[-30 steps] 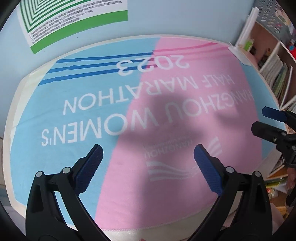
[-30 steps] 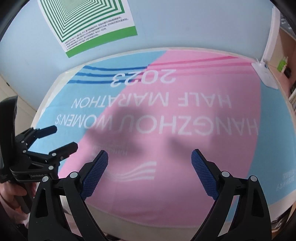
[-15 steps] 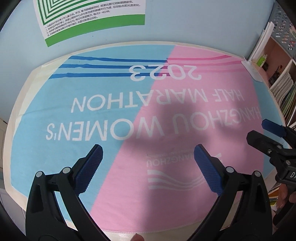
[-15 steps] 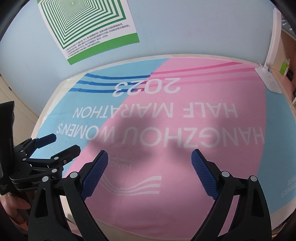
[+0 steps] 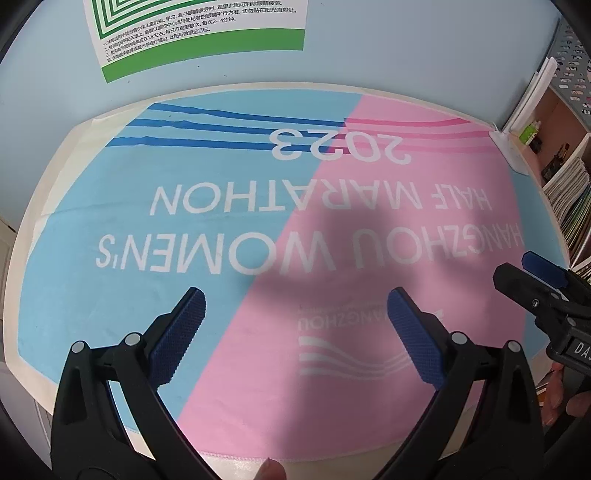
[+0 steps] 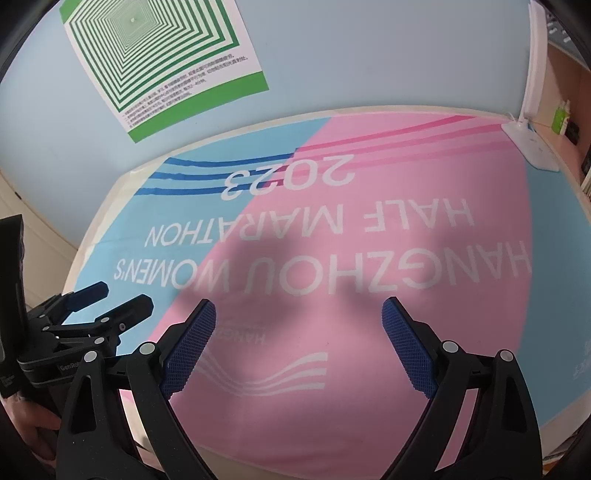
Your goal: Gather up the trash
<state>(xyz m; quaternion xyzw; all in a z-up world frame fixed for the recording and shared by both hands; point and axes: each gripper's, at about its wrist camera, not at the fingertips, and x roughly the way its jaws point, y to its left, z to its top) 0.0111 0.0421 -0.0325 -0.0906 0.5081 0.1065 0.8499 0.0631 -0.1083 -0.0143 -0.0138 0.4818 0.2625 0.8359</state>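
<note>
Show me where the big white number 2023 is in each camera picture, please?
Left wrist view: the number 2023 sits upside down in the upper middle of the cloth, straddling the blue and pink halves.
Right wrist view: the 2023 is upper middle, slanting up to the right, mostly on pink.
Shared landmark: the green-striped poster on the wall, at top left in both views.

**Cut off / unreadable**

Your green-striped poster (image 5: pixel 199 33) is cropped by the top edge in both views; its small print is illegible. The shelf (image 5: pixel 565 177) runs off right, contents too small to identify.
</note>
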